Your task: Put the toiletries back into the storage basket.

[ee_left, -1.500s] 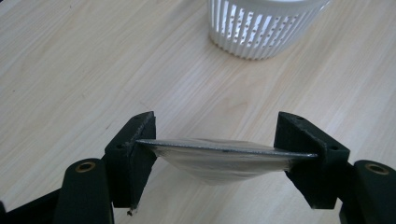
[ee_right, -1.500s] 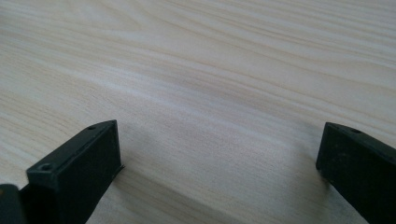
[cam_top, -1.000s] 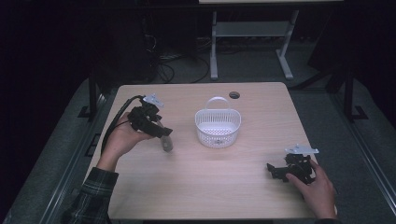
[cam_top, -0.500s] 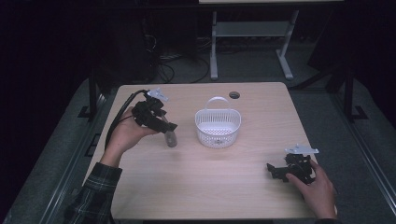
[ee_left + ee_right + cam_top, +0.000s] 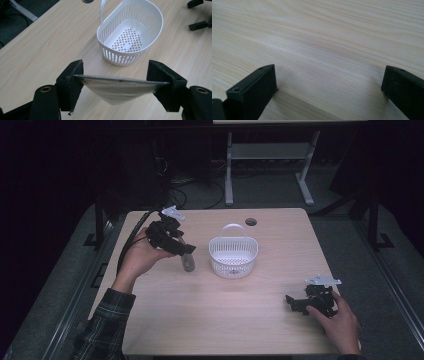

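Observation:
My left gripper [image 5: 184,252] hovers over the table's left half, just left of a white slotted basket [image 5: 233,265]. Its jaws are shut on a grey, translucent pouch-like thing [image 5: 188,263] that hangs down from them. The left gripper view has that thing [image 5: 117,91] stretched flat between the two jaws, with the empty basket [image 5: 117,56] just beyond. My right gripper [image 5: 296,301] rests low at the table's front right, held by a hand, its jaws wide open. Bare wood lies between the jaws of the right gripper [image 5: 329,82].
The wooden table [image 5: 200,320] has a round cable hole [image 5: 251,222] near its back edge, behind the basket. A black cable [image 5: 131,242] trails from the left gripper off the table's left side. Dark floor and a white frame [image 5: 230,165] lie beyond.
The left hand has lifted the pouch-like thing up and a little toward the basket. The right hand has kept still.

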Available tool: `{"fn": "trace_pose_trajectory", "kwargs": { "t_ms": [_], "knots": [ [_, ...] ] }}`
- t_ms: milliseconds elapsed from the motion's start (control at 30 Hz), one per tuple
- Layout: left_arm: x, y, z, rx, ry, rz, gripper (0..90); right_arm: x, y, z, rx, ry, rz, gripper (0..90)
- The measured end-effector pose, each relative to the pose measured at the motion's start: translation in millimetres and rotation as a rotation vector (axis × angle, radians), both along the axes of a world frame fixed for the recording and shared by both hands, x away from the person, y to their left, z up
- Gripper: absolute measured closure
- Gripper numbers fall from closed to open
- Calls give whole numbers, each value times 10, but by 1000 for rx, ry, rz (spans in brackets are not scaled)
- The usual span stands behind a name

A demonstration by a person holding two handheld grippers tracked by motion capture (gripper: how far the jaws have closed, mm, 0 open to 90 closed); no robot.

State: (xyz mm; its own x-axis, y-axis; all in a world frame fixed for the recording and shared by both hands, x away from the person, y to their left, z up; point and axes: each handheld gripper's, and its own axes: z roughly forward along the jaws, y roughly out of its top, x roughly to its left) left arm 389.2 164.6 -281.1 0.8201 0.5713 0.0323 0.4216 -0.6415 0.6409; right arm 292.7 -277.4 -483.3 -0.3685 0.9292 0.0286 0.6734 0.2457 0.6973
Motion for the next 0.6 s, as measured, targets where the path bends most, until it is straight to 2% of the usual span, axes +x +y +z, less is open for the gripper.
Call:
{"fn": "trace_pose_trajectory", "kwargs": {
  "t_ms": [600],
  "knots": [
    [51,-176,141,-31,-21,-9,295,1,-1,-1,-1,-1,1,0]
  ]
}}
